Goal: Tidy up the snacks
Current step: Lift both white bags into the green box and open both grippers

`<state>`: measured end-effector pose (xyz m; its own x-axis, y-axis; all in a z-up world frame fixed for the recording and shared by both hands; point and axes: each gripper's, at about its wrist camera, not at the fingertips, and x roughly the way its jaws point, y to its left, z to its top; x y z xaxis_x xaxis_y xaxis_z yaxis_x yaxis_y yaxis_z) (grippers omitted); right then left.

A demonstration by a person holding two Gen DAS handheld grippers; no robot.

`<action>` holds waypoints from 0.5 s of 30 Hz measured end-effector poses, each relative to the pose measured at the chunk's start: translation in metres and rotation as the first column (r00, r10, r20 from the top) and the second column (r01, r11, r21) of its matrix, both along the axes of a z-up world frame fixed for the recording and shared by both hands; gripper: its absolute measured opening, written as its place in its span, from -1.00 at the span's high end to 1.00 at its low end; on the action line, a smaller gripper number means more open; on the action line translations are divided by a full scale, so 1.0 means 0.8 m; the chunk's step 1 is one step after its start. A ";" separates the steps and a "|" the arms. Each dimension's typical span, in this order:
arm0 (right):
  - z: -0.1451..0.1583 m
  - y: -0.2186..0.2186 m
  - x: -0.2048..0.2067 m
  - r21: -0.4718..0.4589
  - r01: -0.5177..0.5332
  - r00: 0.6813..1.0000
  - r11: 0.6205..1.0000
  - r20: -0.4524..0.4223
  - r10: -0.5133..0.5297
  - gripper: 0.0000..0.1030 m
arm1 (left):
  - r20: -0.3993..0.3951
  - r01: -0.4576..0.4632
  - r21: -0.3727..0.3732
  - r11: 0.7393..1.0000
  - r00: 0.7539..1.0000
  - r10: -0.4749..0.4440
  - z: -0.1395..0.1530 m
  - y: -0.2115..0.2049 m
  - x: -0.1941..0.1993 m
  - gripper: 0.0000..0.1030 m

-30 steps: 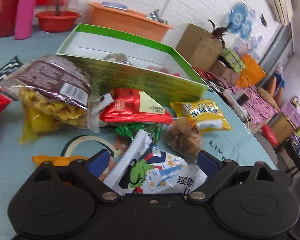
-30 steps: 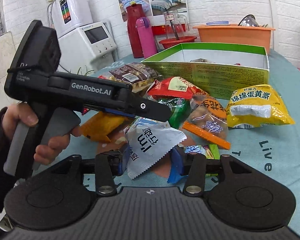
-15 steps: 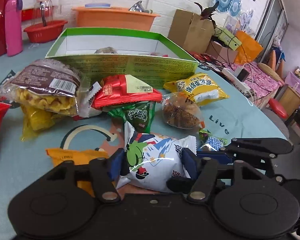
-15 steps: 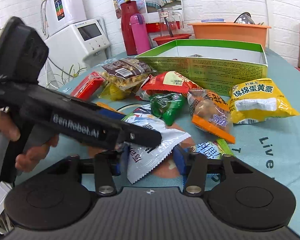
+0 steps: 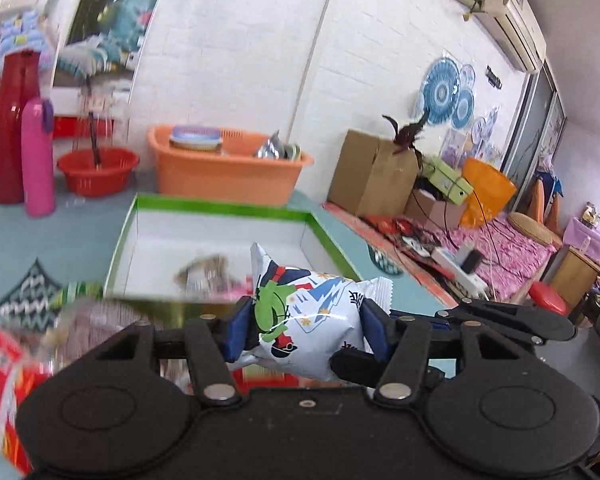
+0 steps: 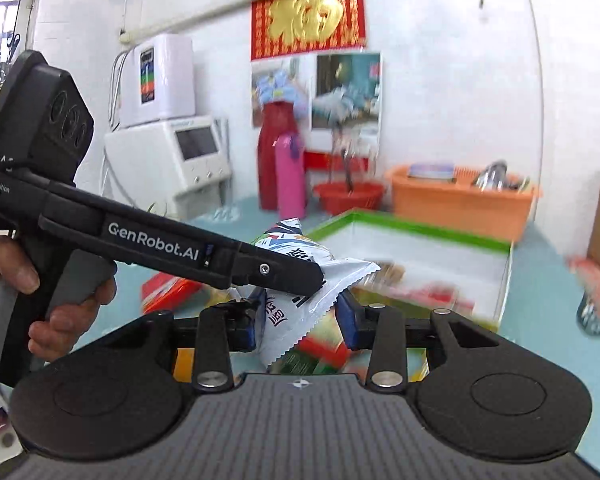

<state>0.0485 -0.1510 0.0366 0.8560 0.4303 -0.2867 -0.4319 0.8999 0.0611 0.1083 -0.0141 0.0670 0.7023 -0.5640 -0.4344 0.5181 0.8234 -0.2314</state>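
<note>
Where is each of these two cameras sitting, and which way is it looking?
Left wrist: sits on the left gripper, looks forward along its fingers at the white snack packet and green-rimmed box; the right gripper's fingers show at right.
Right wrist: sits on the right gripper, facing the box; the left gripper and a hand show.
Shared: packet, box, orange tub.
</note>
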 end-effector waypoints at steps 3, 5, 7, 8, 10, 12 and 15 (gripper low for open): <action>0.008 -0.013 0.039 -0.007 0.023 0.999 1.000 0.029 -0.023 -0.26 | 0.016 -0.004 0.006 1.000 1.000 0.004 0.003 -0.015 0.039 -0.70; 0.008 -0.022 0.067 -0.011 0.034 0.999 0.999 0.025 -0.034 -0.26 | 0.012 -0.003 0.010 1.000 1.000 0.003 -0.001 -0.021 0.064 -0.70; 0.006 -0.030 0.091 -0.008 0.045 0.999 0.999 0.010 -0.045 -0.26 | -0.003 0.000 0.005 1.000 1.000 0.000 -0.007 -0.026 0.089 -0.70; 0.005 -0.033 0.101 -0.010 0.053 0.999 0.999 0.003 -0.053 -0.26 | -0.014 0.004 0.002 1.000 1.000 -0.004 -0.012 -0.027 0.103 -0.70; -0.002 -0.035 0.119 -0.019 0.070 0.997 0.997 -0.012 -0.070 -0.26 | -0.041 0.010 -0.003 1.000 0.999 -0.010 -0.020 -0.030 0.125 -0.70; -0.009 -0.038 0.134 -0.023 0.084 0.996 0.996 -0.035 -0.085 -0.26 | -0.068 0.015 0.001 1.000 0.998 -0.015 -0.029 -0.034 0.145 -0.70; -0.019 -0.043 0.154 -0.017 0.093 0.993 0.996 -0.068 -0.094 -0.26 | -0.084 0.018 0.019 1.000 0.996 -0.017 -0.038 -0.039 0.165 -0.71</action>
